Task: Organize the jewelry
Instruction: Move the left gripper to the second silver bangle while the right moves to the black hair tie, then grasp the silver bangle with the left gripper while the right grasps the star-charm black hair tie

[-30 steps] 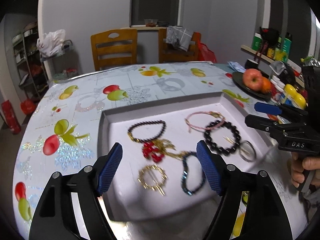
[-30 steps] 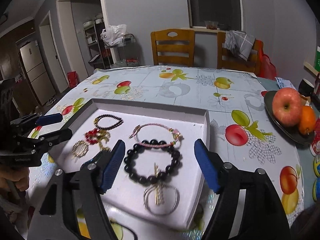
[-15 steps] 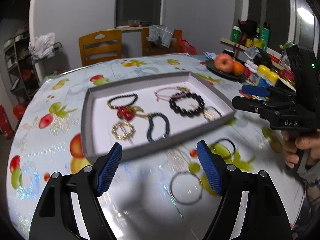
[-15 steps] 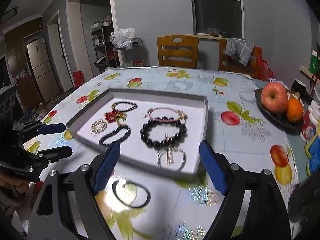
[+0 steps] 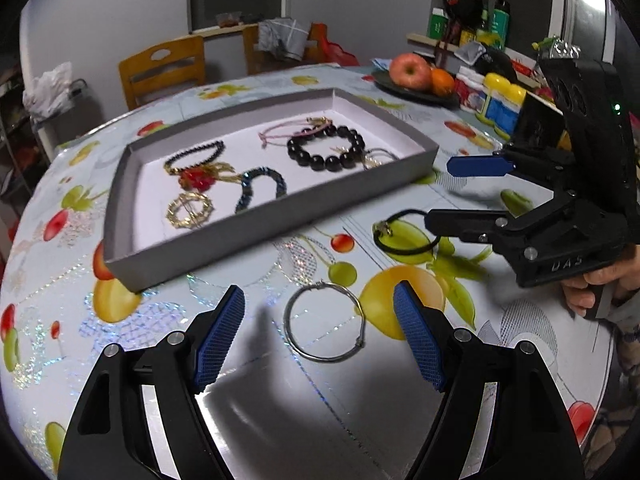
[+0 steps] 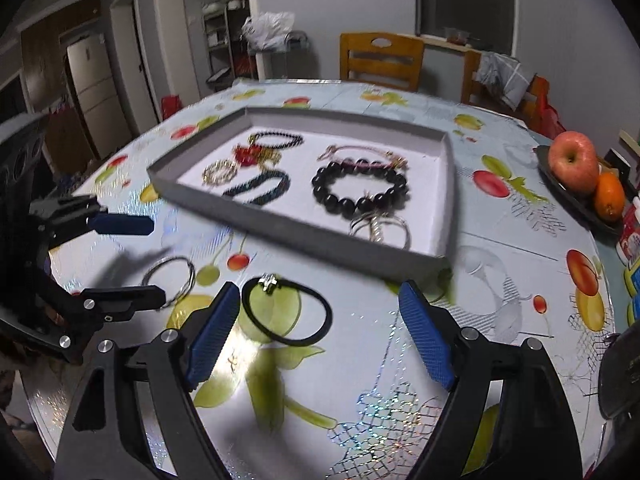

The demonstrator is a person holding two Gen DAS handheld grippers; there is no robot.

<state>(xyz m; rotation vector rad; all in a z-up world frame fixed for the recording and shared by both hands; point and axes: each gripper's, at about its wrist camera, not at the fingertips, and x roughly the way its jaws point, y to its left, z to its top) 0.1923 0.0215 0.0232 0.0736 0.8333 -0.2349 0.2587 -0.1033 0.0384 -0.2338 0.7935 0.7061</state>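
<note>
Grey tray (image 5: 276,208), fruit-print surface (image 5: 400,312)
Silver bangle (image 5: 324,322) and black band (image 6: 286,310) lie on pale blue, glittery fruit print.

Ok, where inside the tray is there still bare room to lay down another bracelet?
The tray is bare along its far wall, behind the thin black bracelet and the pink cord, and down its left side beside the gold ring. The near right corner is crowded: the big black beads touch the silver bangles.

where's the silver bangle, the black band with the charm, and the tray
silver bangle (image 5: 325,322), left wrist view, lower left rim of the hoop
black band (image 6: 286,309), right wrist view, left arc
tray (image 5: 280,216), left wrist view, near wall
</note>
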